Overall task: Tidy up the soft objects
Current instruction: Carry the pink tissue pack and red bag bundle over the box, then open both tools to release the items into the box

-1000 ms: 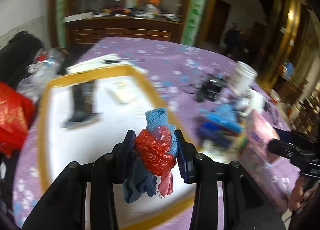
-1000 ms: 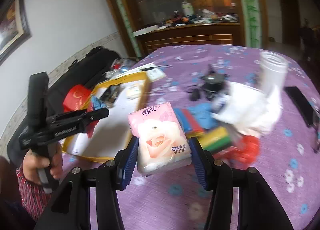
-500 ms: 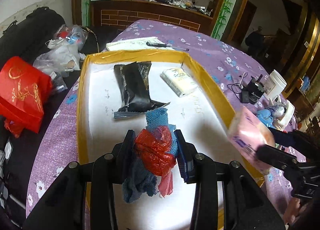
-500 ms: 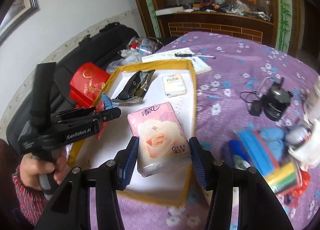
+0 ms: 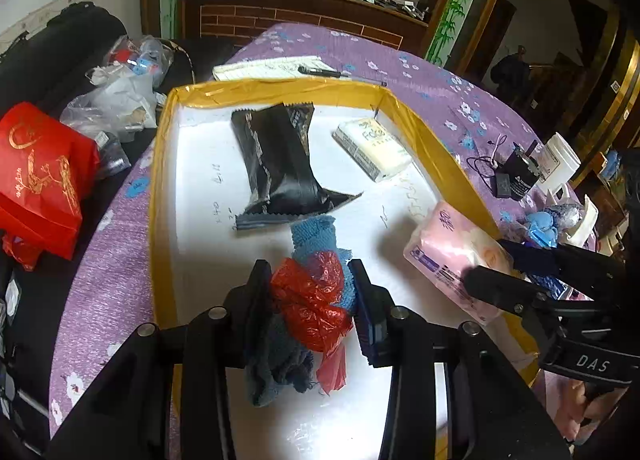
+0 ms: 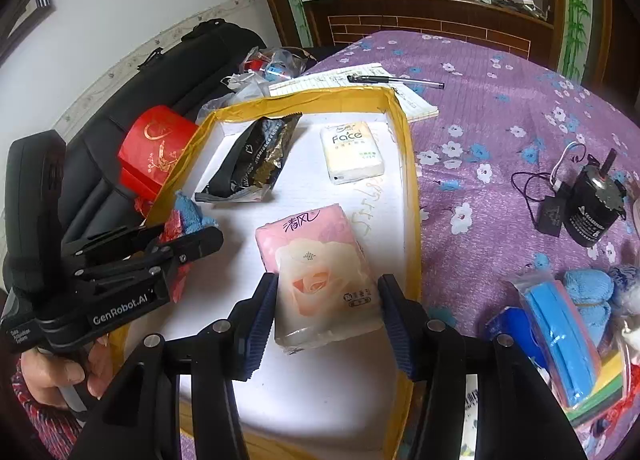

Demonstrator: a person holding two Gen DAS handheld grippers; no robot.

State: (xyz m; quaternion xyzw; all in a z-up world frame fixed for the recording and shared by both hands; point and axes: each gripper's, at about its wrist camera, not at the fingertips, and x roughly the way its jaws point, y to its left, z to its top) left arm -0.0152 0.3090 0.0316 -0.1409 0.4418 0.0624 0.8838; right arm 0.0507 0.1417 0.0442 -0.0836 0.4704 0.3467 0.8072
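The left gripper (image 5: 310, 294) tilts steeply down over the near part of the tray (image 5: 162, 196), its jaws narrow and clamped on a bundle (image 5: 312, 296) of blue cloth, red plastic film and dark grey cloth that hangs between the pads above the white tray floor. A hand (image 6: 60, 370) with a patterned red sleeve holds its grip; the body reads "GenRobot.AI".

The right gripper (image 6: 328, 314) also points steeply down, jaws half spread and pressed on both sides of a pink tissue pack (image 6: 320, 272). The pack sits over the tray's right half, near the yellow rim; whether it touches the floor cannot be told. Its wrapper shows a rose and Chinese characters. The gripper body bears the letters "DAS".

Farther in the tray lie a black packet (image 5: 280, 164) and a white tissue pack (image 6: 352, 152) printed "Face", apart from each other. Faint handwriting marks the tray floor; it is not legible.

Beyond the tray rest a notepad (image 6: 360, 78) with a pen (image 6: 394, 80). A red bag (image 5: 36, 180) stands left of the table.

Against one second ago: both grippers were over the purple cloth (image 6: 500, 120) right of the tray amid clutter; both now hang over the tray. The grips on bundle and pack are unchanged.
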